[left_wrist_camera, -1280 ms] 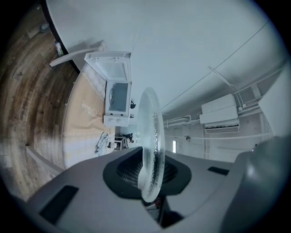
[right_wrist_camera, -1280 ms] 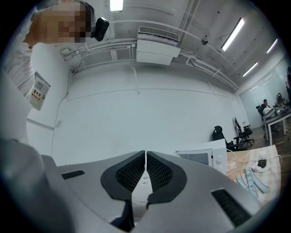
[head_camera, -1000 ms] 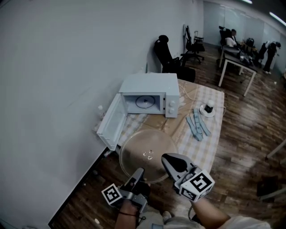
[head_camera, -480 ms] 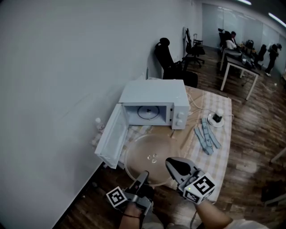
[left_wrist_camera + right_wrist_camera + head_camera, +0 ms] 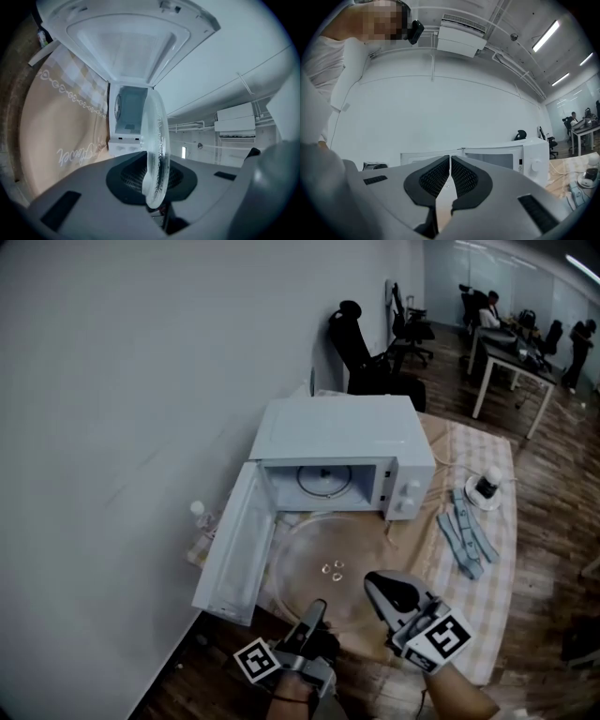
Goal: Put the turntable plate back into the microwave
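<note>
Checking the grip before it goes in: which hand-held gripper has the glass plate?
The left hand-held gripper: its jaws clamp the rim of the turntable plate. The right hand-held gripper has jaws together, empty.

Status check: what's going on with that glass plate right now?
Left gripper shut on turntable plate rim. Right gripper shut, empty, at the near rim. Plate level before microwave, not inside. Door open, nothing blocking.

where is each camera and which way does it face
Head view: on the person's head, facing steeply down at the microwave; left gripper and right gripper show.
Left gripper view: on that gripper, facing the microwave's cavity; jaws shut on the turntable plate.
Right gripper view: on that gripper, facing the microwave's front; jaws together.
All share the microwave.
</note>
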Motion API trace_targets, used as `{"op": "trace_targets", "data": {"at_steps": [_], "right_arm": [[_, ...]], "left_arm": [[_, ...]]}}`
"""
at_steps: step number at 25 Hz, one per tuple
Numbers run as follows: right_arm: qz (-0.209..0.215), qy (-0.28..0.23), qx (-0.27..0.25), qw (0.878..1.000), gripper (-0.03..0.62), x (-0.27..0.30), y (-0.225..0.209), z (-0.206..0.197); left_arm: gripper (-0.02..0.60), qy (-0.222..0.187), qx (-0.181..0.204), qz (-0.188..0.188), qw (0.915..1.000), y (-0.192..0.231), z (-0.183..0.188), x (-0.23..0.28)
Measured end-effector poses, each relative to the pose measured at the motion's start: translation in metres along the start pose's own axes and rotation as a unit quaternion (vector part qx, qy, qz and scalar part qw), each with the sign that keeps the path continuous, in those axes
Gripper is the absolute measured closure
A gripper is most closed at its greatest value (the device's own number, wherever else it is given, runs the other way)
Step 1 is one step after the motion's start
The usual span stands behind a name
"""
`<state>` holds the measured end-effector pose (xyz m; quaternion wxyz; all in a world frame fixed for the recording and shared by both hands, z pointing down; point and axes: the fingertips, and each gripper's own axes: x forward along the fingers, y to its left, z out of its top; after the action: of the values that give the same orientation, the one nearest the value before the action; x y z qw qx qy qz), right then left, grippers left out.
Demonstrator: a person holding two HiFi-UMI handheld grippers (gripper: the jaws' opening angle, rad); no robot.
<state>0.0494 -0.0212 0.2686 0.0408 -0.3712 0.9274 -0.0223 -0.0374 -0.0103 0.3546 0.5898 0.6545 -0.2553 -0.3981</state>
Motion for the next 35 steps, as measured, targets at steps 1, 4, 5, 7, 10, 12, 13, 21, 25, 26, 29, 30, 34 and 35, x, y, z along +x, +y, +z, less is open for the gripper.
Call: {"op": "trace_targets", "data": {"at_steps": [1, 4, 5, 7, 10, 12, 13, 21, 25, 26, 29, 30, 34, 35], "right_arm": [[-0.004, -0.006, 0.001, 1.000, 0.560, 0.004, -0.006, -0.003], [-0.018, -0.020, 0.013, 1.000, 0.560, 0.013, -0.026, -0.013], [-0.021, -0.024, 0.017, 0.999, 0.560, 0.016, -0.032, -0.016], [-0.025, -0.030, 0.023, 0.999, 0.560, 0.021, -0.042, -0.022], [-0.030, -0.035, 0.027, 0.999, 0.560, 0.031, -0.053, -0.031], [-0.032, -0.035, 0.028, 0.998, 0.560, 0.037, -0.058, -0.036], [-0.032, -0.034, 0.028, 0.999, 0.560, 0.040, -0.059, -0.039], [-0.042, -0.028, 0.031, 0.998, 0.560, 0.060, -0.077, -0.054], [-0.046, -0.025, 0.030, 0.998, 0.560, 0.073, -0.088, -0.059], [-0.046, -0.024, 0.031, 0.998, 0.560, 0.076, -0.090, -0.060], [-0.048, -0.018, 0.032, 0.998, 0.560, 0.085, -0.094, -0.064], [-0.049, -0.015, 0.030, 0.998, 0.560, 0.089, -0.095, -0.065], [-0.059, -0.004, 0.027, 0.998, 0.560, 0.100, -0.101, -0.067], [-0.061, -0.002, 0.028, 0.998, 0.560, 0.102, -0.102, -0.066]], "left_arm": [[0.548, 0.003, 0.000, -0.001, 1.0000, 0.006, 0.004, 0.006], [0.548, 0.011, -0.003, -0.001, 0.9999, 0.023, 0.015, 0.021], [0.548, 0.013, -0.003, -0.001, 0.9999, 0.027, 0.018, 0.026], [0.548, 0.015, -0.002, -0.002, 0.9999, 0.036, 0.025, 0.034], [0.548, 0.014, -0.005, -0.001, 0.9999, 0.048, 0.034, 0.042], [0.548, 0.013, -0.008, 0.000, 0.9999, 0.054, 0.040, 0.045], [0.548, 0.013, -0.009, 0.000, 0.9999, 0.057, 0.042, 0.047], [0.548, 0.019, -0.007, 0.003, 0.9998, 0.075, 0.061, 0.065], [0.548, 0.019, -0.012, 0.005, 0.9997, 0.083, 0.072, 0.075], [0.548, 0.019, -0.014, 0.005, 0.9997, 0.085, 0.075, 0.078], [0.548, 0.019, -0.015, 0.006, 0.9997, 0.089, 0.083, 0.086], [0.548, 0.020, -0.016, 0.006, 0.9997, 0.089, 0.086, 0.089], [0.548, 0.029, -0.018, 0.008, 0.9994, 0.091, 0.095, 0.100], [0.548, 0.031, -0.019, 0.008, 0.9993, 0.091, 0.097, 0.103]]}}
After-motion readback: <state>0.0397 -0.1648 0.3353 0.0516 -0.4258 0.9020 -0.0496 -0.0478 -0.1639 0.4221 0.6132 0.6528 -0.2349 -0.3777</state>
